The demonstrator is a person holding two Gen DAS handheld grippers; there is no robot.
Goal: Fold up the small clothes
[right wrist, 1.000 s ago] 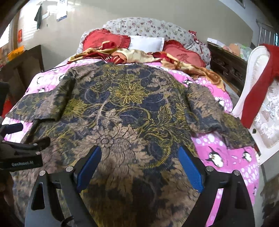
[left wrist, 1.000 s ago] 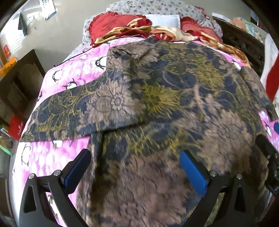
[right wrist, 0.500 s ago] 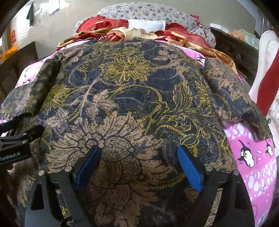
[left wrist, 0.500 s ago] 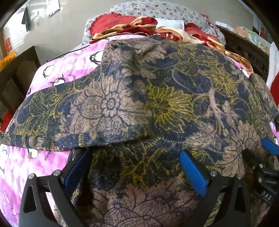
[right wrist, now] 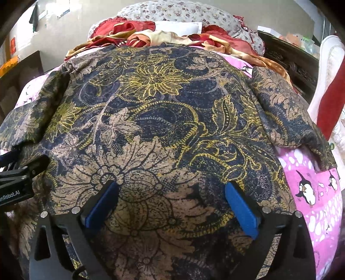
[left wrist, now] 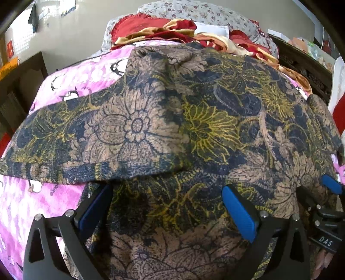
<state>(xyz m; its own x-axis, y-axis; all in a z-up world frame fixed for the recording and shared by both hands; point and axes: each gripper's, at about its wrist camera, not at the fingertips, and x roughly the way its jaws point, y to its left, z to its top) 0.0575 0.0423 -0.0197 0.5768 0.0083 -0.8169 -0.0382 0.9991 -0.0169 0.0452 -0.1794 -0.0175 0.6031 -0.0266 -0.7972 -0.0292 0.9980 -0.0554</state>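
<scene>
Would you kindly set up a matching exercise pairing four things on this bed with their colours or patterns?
Things:
1. shirt
2. bedsheet
3. gripper pads
4. pillow

Descriptions:
A. pink with penguins
B. plain blue
C. pale with small flowers
D. navy, tan and yellow floral batik

Pairs: 1-D, 2-A, 3-B, 4-C

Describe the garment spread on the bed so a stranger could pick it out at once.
Start at the bed's pink penguin-print sheet. The floral shirt lies flat across it, sleeves out to both sides. Its dark blue, tan and yellow flower print sets it apart from the crumpled red and gold cloth by the pillows.
</scene>
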